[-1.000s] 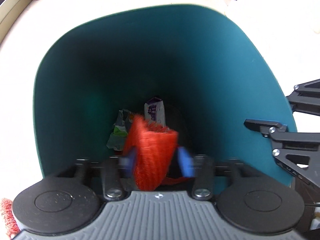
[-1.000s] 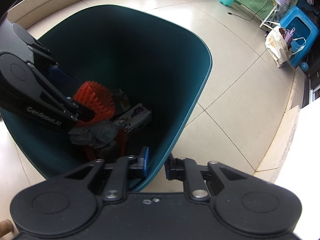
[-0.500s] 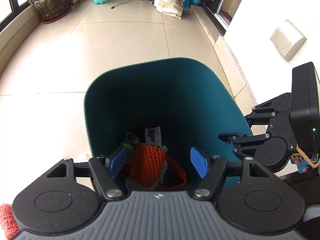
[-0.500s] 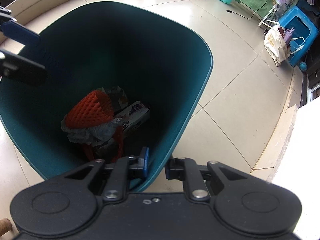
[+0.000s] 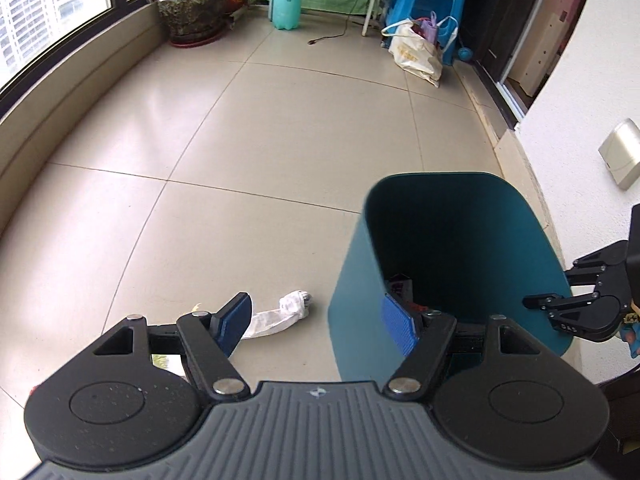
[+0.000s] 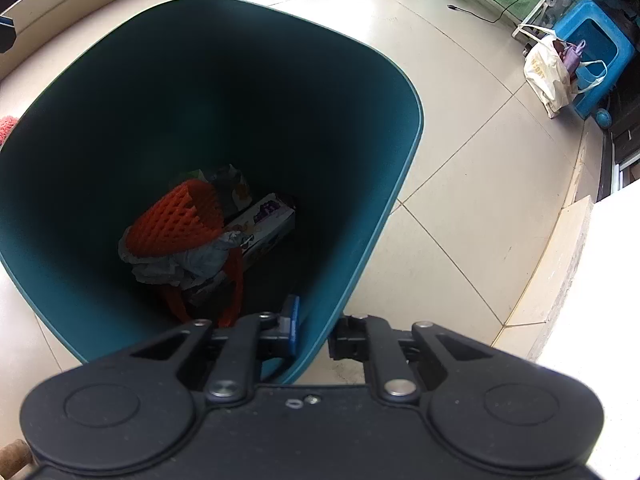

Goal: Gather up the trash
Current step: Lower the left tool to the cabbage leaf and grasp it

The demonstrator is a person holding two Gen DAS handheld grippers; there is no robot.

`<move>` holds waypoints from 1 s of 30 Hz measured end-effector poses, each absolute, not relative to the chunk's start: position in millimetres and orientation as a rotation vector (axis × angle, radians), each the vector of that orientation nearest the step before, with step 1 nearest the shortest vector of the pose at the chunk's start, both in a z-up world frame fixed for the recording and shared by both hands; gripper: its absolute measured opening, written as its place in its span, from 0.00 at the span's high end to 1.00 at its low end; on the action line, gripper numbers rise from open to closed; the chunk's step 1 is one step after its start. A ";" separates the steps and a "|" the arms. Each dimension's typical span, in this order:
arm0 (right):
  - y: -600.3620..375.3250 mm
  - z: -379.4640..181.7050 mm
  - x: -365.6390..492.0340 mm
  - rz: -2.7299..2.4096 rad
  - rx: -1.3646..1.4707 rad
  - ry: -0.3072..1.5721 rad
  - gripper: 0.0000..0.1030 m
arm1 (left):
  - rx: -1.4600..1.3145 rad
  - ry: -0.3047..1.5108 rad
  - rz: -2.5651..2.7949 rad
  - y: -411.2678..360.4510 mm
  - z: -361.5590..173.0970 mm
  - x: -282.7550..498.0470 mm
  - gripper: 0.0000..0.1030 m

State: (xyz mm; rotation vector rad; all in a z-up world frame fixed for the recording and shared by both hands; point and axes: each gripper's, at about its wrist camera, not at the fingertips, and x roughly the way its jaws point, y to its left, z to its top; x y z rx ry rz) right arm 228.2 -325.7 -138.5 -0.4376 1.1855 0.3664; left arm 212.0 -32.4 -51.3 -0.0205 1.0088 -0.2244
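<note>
The right tongs (image 6: pixel 314 330) pinch the near rim of the tall teal plastic bin (image 6: pixel 384 208), which stands on the tiled floor (image 5: pixel 260 152). Inside lie an orange foam net sleeve (image 6: pixel 176 224), crumpled grey wrap (image 6: pixel 188 264) and a small printed carton (image 6: pixel 264 220). The left tongs (image 5: pixel 320 326), wide open and empty, have withdrawn from the bin since a second ago. Only their view shows a twisted white wrapper (image 5: pixel 280 314) on the floor beside the bin.
</note>
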 end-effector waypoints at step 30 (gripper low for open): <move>-330.7 -140.2 232.8 0.366 -0.415 1.209 0.88 | -0.006 1.427 0.117 61.2 -329.0 291.6 0.31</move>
